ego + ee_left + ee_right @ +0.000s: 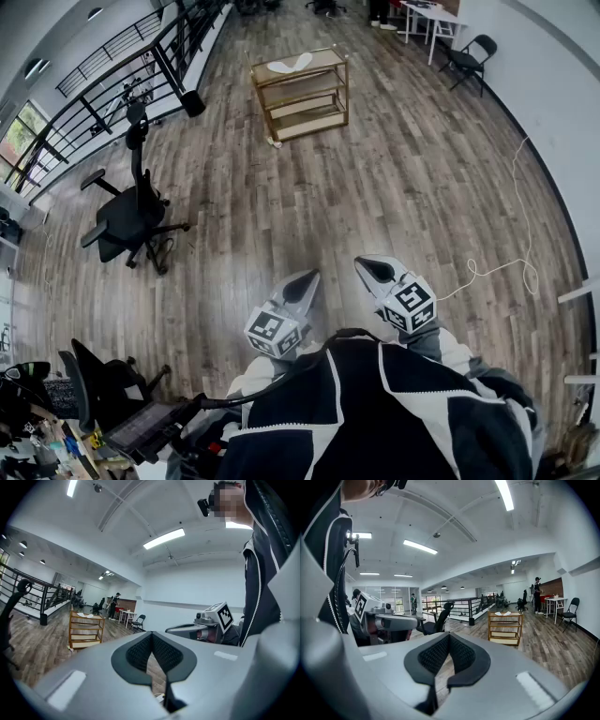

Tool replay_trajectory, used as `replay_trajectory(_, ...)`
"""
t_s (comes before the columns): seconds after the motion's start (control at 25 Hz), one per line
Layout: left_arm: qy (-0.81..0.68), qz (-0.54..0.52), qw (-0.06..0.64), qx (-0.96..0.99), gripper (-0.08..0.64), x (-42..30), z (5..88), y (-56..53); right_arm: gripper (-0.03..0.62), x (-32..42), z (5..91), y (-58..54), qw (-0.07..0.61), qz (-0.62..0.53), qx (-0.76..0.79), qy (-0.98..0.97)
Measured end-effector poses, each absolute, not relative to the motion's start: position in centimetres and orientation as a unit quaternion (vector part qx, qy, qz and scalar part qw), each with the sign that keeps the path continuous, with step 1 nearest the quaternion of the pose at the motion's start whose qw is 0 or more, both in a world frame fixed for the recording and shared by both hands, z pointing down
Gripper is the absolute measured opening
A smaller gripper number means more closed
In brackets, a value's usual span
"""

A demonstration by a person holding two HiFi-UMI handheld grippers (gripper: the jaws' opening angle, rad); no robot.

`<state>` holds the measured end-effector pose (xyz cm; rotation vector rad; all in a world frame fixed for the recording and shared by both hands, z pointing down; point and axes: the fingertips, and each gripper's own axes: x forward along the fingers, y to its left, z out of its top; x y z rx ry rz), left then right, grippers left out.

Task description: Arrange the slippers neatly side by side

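Now I hold the left claw (pixel 302 283) and right claw (pixel 375 270) closed on nothing, side by side; slippers (pixel 290 65) top the far wooden shelf (pixel 302 103).

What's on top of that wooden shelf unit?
Two white slippers lie on the top board of the wooden shelf unit. Its lower shelves are partly hidden beneath that board.

Pair of white slippers (pixel 290 65) on top board of tan wooden shelf rack (pixel 302 94), frame gold-toned. Plank floor (pixel 375 187): grey-brown, streaky wood grain. Swivel office chair (pixel 127 220): black. Shells of left gripper (pixel 305 279) and right gripper (pixel 367 267): pale grey; dimpled pads (pixel 164 654) black; cubes white with black square markers. Person's jacket (pixel 394 412): black, thin white stripes. Loose cable (pixel 497 267) on floor: white. Balcony railing (pixel 112 89): black.
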<state>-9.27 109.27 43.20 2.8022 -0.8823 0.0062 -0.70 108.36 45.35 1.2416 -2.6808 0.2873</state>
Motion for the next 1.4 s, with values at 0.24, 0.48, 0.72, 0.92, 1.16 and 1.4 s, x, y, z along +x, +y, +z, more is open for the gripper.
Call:
replay_trajectory(0.24, -0.298, 0.017, 0.082, 0.951, 0.015, -8.8, 43.4, 109.4, 0.0, -1.0, 45.4, 108.4, 0.086, 0.093, 0.41, -0.903)
replay_trajectory(0.48, -0.298, 0.022, 0.081, 0.951, 0.015, -9.0, 43.5, 109.7, 0.002, -1.5, 44.9, 108.4, 0.071, 0.091, 0.406, -0.907)
replay_trajectory(0.72, -0.299, 0.027, 0.073, 0.951, 0.015, -8.0, 43.5, 109.5, 0.005, -0.6, 44.5, 107.9, 0.057, 0.09, 0.406, -0.908)
replay_trajectory(0.92, -0.293, 0.03, 0.082, 0.952, 0.015, -7.6, 43.6, 109.4, 0.003, -0.5, 44.9, 107.9, 0.059, 0.098, 0.399, -0.91)
replay_trajectory(1.16, -0.295, 0.032, 0.088, 0.951, 0.015, -7.6, 43.4, 108.4, 0.003, -0.4, 45.4, 107.4, 0.055, 0.108, 0.388, -0.913)
replay_trajectory(1.4, -0.306, 0.037, 0.097, 0.946, 0.015, -7.5, 43.6, 107.7, 0.004, -1.0, 45.5, 107.0, 0.048, 0.115, 0.37, -0.92)
